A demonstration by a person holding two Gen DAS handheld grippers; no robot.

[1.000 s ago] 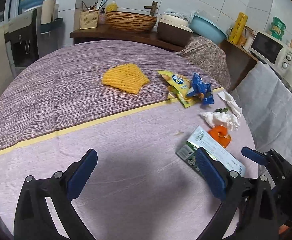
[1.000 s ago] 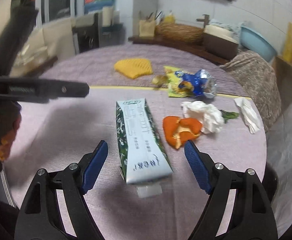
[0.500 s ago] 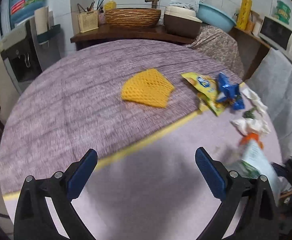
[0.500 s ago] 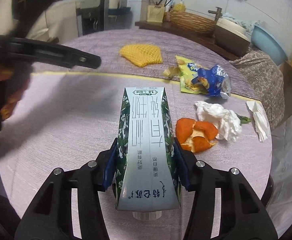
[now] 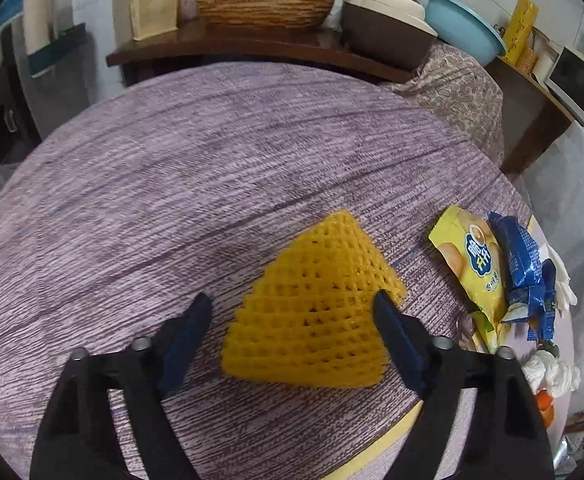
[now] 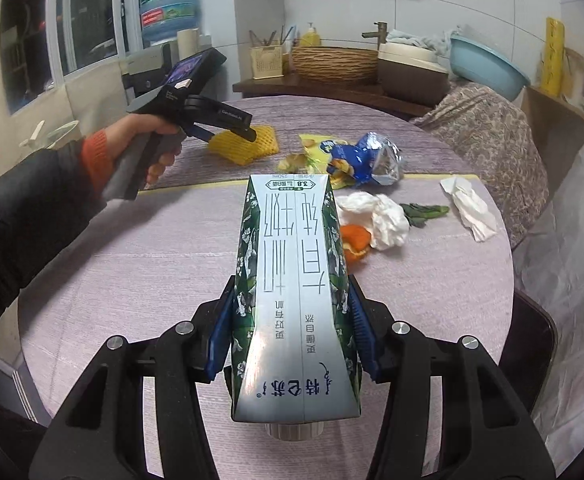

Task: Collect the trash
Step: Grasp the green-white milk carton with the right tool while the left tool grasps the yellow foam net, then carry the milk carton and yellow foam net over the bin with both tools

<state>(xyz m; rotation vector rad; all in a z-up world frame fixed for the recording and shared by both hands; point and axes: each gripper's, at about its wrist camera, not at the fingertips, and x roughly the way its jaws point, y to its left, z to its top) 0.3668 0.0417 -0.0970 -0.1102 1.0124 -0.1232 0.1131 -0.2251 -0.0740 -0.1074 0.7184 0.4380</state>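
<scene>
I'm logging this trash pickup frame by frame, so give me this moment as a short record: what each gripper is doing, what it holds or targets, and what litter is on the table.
right gripper: shut on the milk carton, carton lifted off the table
left gripper: open, fingers either side of the yellow foam net, not closed on it
surface: round table with a purple cloth
other litter: yellow snack bag, blue wrapper, crumpled tissue, orange peel, flat tissue, green leaf
</scene>
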